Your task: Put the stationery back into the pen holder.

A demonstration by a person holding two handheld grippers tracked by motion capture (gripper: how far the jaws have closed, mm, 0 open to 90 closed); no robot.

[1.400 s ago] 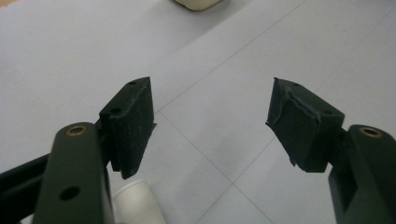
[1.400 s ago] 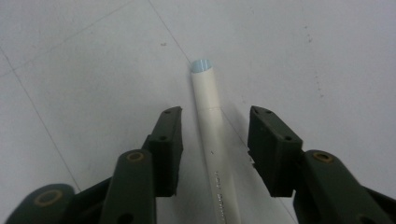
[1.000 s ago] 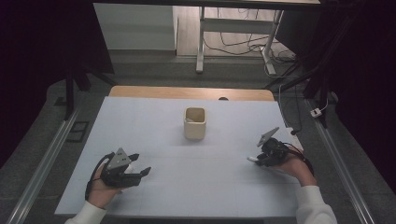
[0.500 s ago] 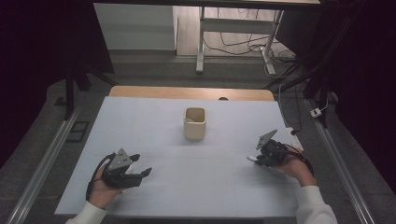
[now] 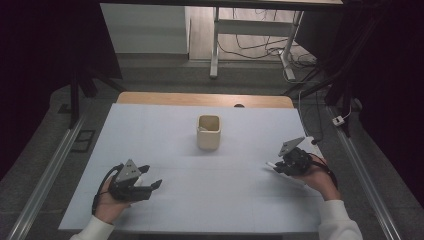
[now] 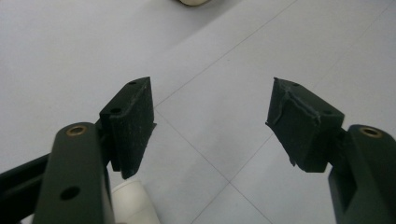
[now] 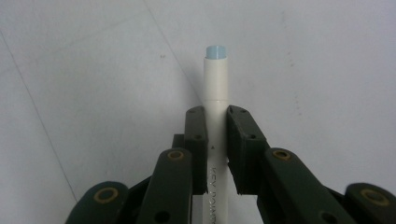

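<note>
At lower right of the high view, the right gripper [image 5: 278,165] clamps a white marker [image 7: 216,88], the left gripper [image 5: 150,181] stands open; next move, judged: carry to cup [image 5: 208,132].

Left gripper [image 5: 150,182] — jaws spread wide, held low over the near left. Right gripper [image 5: 274,165] — jaws clamped together, pointing left.

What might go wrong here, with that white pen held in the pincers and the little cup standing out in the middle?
The right gripper pinches the pen on a short stretch of its round barrel, so it may swivel or slip. The cup is small and nothing steadies it; a pen tip that catches its rim might tip it. The left gripper is open, apart from the cup.
</note>
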